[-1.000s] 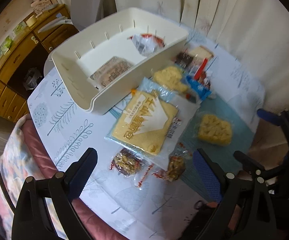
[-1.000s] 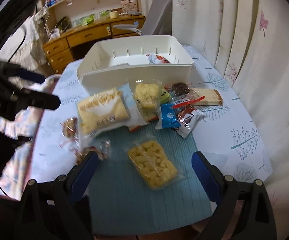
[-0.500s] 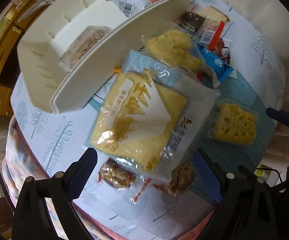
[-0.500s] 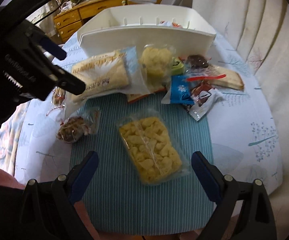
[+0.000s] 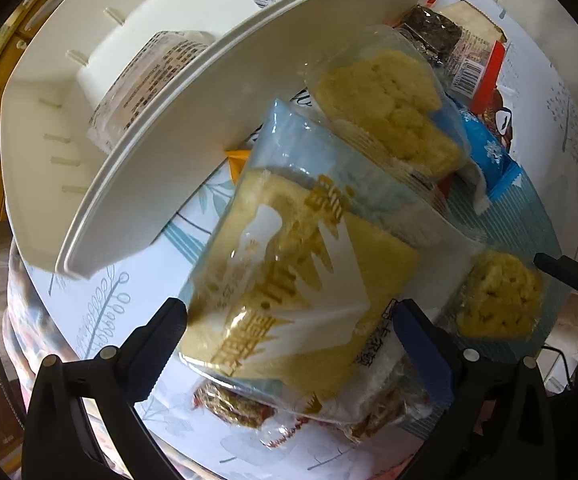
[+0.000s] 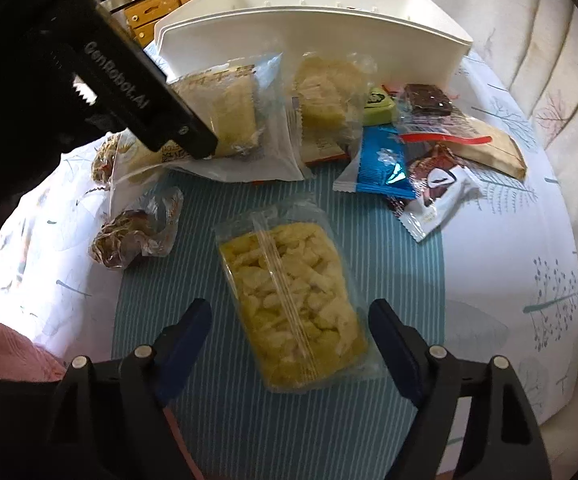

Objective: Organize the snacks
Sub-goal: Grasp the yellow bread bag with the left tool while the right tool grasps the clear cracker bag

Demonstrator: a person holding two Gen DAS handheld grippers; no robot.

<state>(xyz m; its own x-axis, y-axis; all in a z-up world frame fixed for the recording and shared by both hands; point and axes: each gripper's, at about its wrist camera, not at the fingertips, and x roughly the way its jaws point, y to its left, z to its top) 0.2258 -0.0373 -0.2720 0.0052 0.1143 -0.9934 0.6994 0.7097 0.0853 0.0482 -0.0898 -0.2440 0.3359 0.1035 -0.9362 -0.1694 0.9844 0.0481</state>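
Note:
A large yellow snack bag [image 5: 289, 292] with white and gold print lies in front of the white bin [image 5: 193, 128]. My left gripper [image 5: 289, 320] is open, its jaws on either side of the bag's near end. That bag also shows in the right wrist view [image 6: 233, 116], partly behind the left gripper body [image 6: 129, 92]. My right gripper [image 6: 289, 324] is open, straddling a clear pack of yellow puffs [image 6: 293, 300] on the blue striped mat [image 6: 209, 380]. The bin holds two packets [image 5: 149, 76].
A pile of snacks lies by the bin: a second yellow puff pack [image 6: 329, 88], a blue packet [image 6: 381, 160], a brown-and-white packet [image 6: 433, 192], a dark bar [image 6: 425, 100], nut clusters [image 6: 129, 232]. The table edge and a curtain [image 6: 529, 60] are at right.
Both grippers have come down closer to the table. The left one has closed in over the large yellow bag, the right one over the yellow puff pack.

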